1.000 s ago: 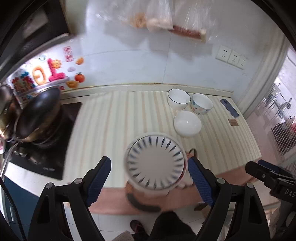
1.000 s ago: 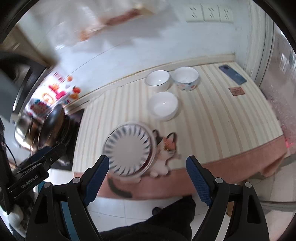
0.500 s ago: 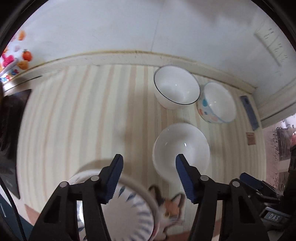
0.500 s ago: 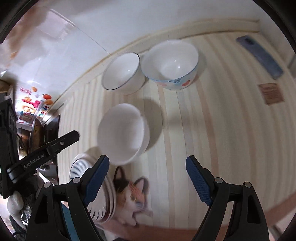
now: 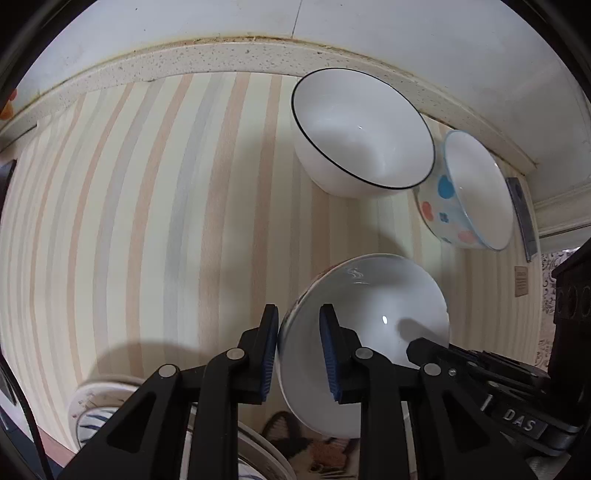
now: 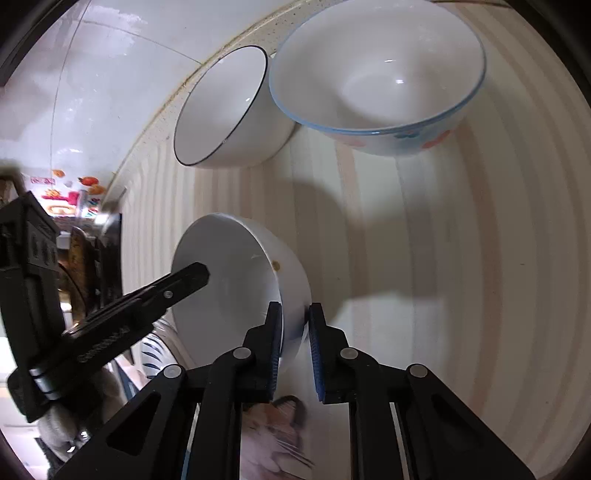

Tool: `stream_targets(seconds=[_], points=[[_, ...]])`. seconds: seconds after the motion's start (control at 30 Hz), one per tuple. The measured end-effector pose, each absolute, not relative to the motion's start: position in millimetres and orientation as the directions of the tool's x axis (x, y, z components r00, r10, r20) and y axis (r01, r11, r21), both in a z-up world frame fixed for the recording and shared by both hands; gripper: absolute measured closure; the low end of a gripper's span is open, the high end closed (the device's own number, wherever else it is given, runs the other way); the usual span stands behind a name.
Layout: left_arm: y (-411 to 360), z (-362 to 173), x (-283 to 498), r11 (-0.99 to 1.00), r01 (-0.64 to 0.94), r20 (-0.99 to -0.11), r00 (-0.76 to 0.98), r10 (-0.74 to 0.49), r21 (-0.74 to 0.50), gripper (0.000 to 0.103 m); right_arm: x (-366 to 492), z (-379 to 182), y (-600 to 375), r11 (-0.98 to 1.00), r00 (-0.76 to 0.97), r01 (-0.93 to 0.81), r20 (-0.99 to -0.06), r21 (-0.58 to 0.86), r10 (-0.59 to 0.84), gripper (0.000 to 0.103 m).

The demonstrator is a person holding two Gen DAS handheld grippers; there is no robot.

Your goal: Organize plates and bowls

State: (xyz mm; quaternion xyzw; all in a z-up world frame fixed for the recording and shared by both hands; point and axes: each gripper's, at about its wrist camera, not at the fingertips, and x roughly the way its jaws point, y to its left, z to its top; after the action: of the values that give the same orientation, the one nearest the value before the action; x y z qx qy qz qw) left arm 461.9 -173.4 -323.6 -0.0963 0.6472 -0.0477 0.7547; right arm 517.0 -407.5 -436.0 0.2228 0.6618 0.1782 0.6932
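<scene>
A striped counter (image 5: 155, 206) is seen running back to a speckled ledge at a white wall (image 5: 184, 26). Three bowls are set on it. A white bowl with a thin black rim (image 5: 360, 129) stands at the back, touching a bowl with coloured dots and a pale blue rim (image 5: 469, 195) to its right. In front of these, a plain white bowl (image 5: 373, 314) is gripped on opposite sides of its rim, one pad inside and one outside each time: the left gripper (image 5: 297, 354) is narrowed onto the left edge, and the right gripper (image 6: 294, 350) is narrowed onto the right edge. The bowl appears tilted, though whether it is clear of the counter cannot be told. A plate with blue rays (image 5: 92, 421) is partly seen at the counter's near edge, beside a cat picture (image 6: 273, 432). On the right gripper's body, as seen by the left camera, the letters "DAS" (image 5: 519, 424) can be read.
</scene>
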Motion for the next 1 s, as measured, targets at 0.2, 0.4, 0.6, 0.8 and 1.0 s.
stream_targets(seconds=[0.2,0.4,0.6,0.8,1.0], points=[[-187,-304,437,0.975,-0.028,-0.961,0.178,-0.210,-0.218,0.082,494,-415,-420,0.839,0.064,0.042,-0.840,0.542,0.539,0.087],[-215,-293,408,0.973,0.025,-0.958,0.172,-0.228,-0.227,0.082,454,-395,-444,0.844,0.064,0.047,-0.844,0.535,0.532,0.087],[-244,-297,382,0.970,0.079,-0.961,0.140,-0.237,-0.228,0.082,414,-398,-474,0.844,0.059,0.101,-0.850,0.526,0.523,0.087],[-270,-308,360,0.968,0.144,-0.968,0.116,-0.221,-0.204,0.082,387,-413,-496,0.843,0.042,0.148,-0.855,0.517,0.517,0.087],[-287,-327,355,0.968,0.176,-0.977,0.085,-0.194,-0.177,0.082,378,-428,-506,0.835,0.032,0.179,-0.852,0.520,0.523,0.087]])
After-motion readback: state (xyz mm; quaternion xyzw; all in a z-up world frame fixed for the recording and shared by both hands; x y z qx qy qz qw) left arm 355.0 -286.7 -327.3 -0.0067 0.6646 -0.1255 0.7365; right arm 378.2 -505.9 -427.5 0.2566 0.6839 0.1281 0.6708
